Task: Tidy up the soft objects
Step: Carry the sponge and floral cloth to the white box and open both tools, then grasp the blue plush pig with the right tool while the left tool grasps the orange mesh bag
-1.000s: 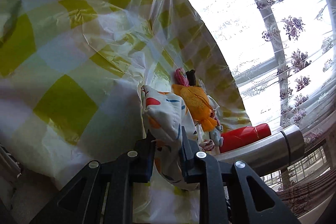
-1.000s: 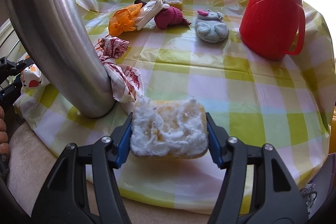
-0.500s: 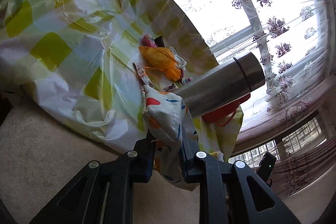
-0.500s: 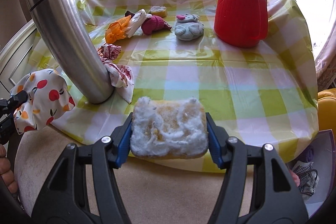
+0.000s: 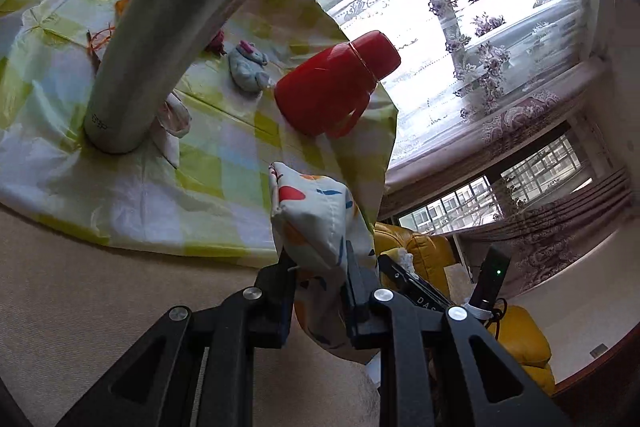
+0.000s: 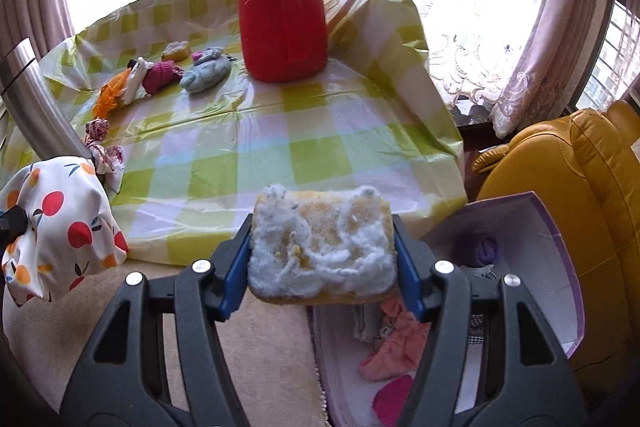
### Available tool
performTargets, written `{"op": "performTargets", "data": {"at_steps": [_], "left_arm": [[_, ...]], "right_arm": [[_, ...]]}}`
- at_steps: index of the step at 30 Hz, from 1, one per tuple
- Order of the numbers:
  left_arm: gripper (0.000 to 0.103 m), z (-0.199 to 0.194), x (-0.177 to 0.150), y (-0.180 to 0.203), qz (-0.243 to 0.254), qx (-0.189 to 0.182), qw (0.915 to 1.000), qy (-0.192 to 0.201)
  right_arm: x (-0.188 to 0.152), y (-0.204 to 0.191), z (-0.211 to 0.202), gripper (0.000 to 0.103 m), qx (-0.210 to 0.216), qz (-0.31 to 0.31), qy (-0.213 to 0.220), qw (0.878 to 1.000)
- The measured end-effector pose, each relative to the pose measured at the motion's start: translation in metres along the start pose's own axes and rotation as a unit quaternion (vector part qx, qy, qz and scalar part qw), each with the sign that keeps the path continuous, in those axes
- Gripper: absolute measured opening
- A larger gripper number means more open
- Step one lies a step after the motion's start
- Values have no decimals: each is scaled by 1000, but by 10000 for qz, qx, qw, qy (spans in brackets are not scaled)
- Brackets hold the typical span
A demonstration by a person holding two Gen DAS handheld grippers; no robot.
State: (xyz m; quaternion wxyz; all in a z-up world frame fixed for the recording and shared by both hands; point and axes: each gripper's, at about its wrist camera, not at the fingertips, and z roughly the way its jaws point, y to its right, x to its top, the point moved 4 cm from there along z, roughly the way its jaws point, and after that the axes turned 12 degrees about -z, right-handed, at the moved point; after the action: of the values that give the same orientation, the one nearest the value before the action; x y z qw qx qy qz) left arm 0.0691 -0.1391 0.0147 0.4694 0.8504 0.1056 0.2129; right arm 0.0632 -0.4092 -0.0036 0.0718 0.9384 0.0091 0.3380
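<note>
The job looks partly done: a box (image 6: 552, 227) on the floor off the bench's (image 6: 280, 131) near right corner already holds a purple ball, pink cloth and other soft bits. The left gripper (image 5: 320, 279) pinches a fruit-print pouch (image 5: 316, 223) and the right gripper (image 6: 322, 255) clamps a fluffy yellow sponge (image 6: 320, 247), both off the near edge. A grey plush (image 6: 206, 75), a pink knit piece (image 6: 160, 77), an orange cloth (image 6: 112, 95) and a patterned rag (image 6: 106, 151) remain near the left edge.
</note>
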Motion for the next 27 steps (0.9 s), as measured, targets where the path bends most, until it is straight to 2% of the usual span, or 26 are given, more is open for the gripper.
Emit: {"op": "performTargets", "data": {"at_steps": [5, 9, 11, 12, 13, 17, 22, 27], "left_arm": [[21, 47, -33, 42, 469, -142, 9970, -598], [24, 80, -60, 63, 739, -136, 9919, -1026], [47, 94, -71, 68, 821, -93, 9885, -1268], [53, 98, -75, 71, 874, -50, 9874, -1320], [59, 99, -77, 73, 947, -15, 9868, -1317], [60, 94, -75, 72, 1057, 106, 9869, -1218], [60, 78, -60, 54, 866, 291, 9913, -951], [60, 43, -34, 26, 607, 555, 9956, -454]], "right_arm": [[-14, 63, -8, 66, -517, 578, -115, 9969], [-20, 92, -14, 68, -827, 781, -167, 9934], [-23, 99, -14, 70, -911, 834, -223, 9921], [-24, 101, -13, 75, -944, 855, -265, 9915], [-25, 102, -12, 78, -977, 864, -300, 9910], [-30, 101, -7, 80, -1020, 837, -407, 9904], [-32, 93, -3, 80, -929, 821, -456, 9912], [-26, 72, 1, 80, -682, 592, -327, 9954]]}}
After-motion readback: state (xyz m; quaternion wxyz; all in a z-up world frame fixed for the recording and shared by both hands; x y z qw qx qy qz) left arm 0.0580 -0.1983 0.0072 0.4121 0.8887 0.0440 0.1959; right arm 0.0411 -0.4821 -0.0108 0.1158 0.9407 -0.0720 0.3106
